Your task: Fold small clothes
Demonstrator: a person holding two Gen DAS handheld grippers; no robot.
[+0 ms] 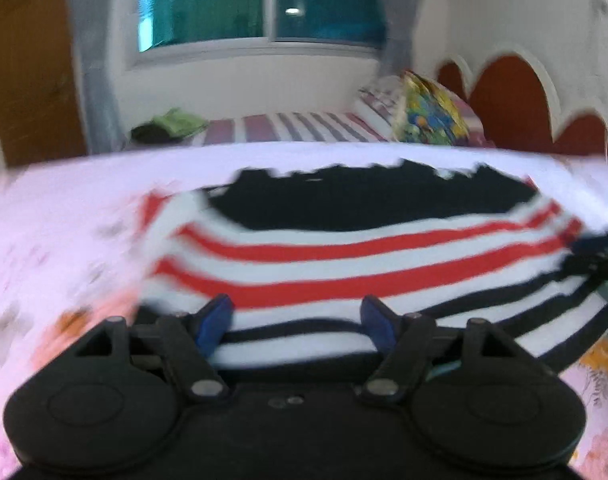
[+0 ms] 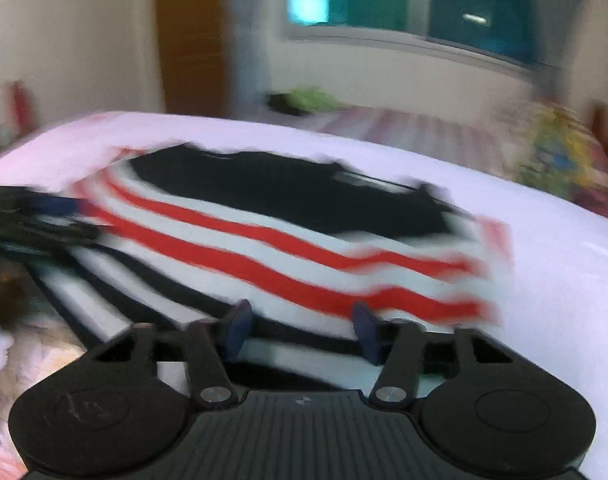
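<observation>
While both views are smeared by motion blur, a striped garment [image 1: 343,256] is seen spread flat on a pale floral bedspread [image 1: 64,216], directly ahead of both handheld grippers. Its long axis runs across each view from side to side; a solid black part lies at the far edge, red and white stripes fill the middle, and black and white stripes lie nearest the cameras. The left gripper [image 1: 298,320] is shown with its blue fingertips [image 1: 218,320] set wide apart over the near striped hem, with cloth visible in the gap but no pad seen pressing on it. The right gripper [image 2: 302,330] is held at a middling spread above the same near edge, and nothing is gripped there either. Each gripper appears at the margin of the other's view, so the two are placed side by side along the near hem, and neither is clearly nearer. The next move is judged to turn on that hem, which lies just under both sets of fingertips, with the black far edge opposite.
</observation>
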